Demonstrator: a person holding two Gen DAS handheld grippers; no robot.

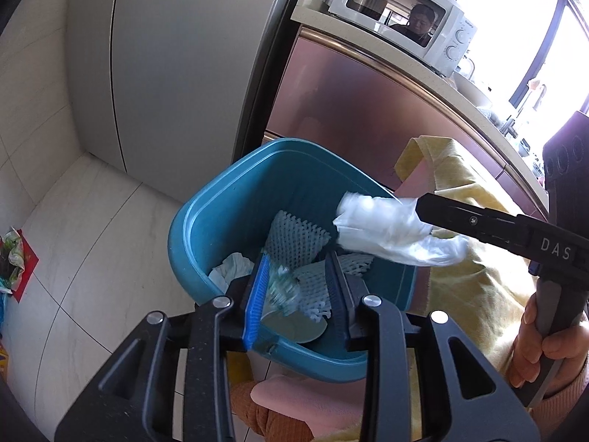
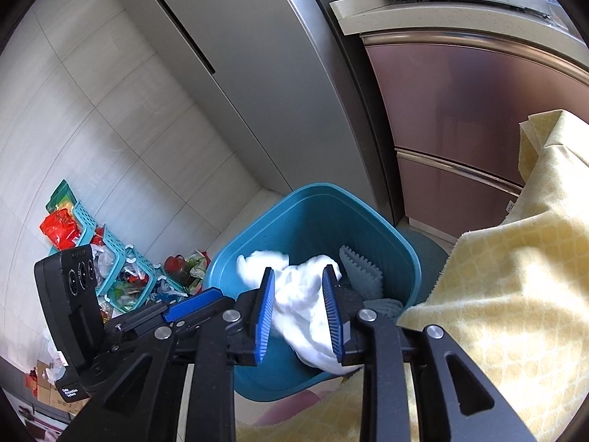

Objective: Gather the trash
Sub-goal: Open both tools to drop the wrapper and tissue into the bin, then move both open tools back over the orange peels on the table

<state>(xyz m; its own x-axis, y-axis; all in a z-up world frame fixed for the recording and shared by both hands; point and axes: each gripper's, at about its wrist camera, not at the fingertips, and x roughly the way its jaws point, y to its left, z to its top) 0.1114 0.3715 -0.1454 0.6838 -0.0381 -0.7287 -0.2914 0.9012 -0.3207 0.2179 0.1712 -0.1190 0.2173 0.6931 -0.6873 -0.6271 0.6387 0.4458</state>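
Right tool (image 2: 299, 316) over the blue bin (image 2: 371, 221), white plastic wrap (image 2: 305, 305) between its blue pads, which look loosened, barely gripping. Left tool (image 1: 300, 294) also above the bin, a small clear scrap (image 1: 281, 291) between its parted pads; grip unclear.

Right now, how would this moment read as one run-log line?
stage: dropping trash | right gripper: white plastic wrap between jaws, over blue bin | left gripper: clear crumpled plastic between pads, over bin | bin holds foam netting
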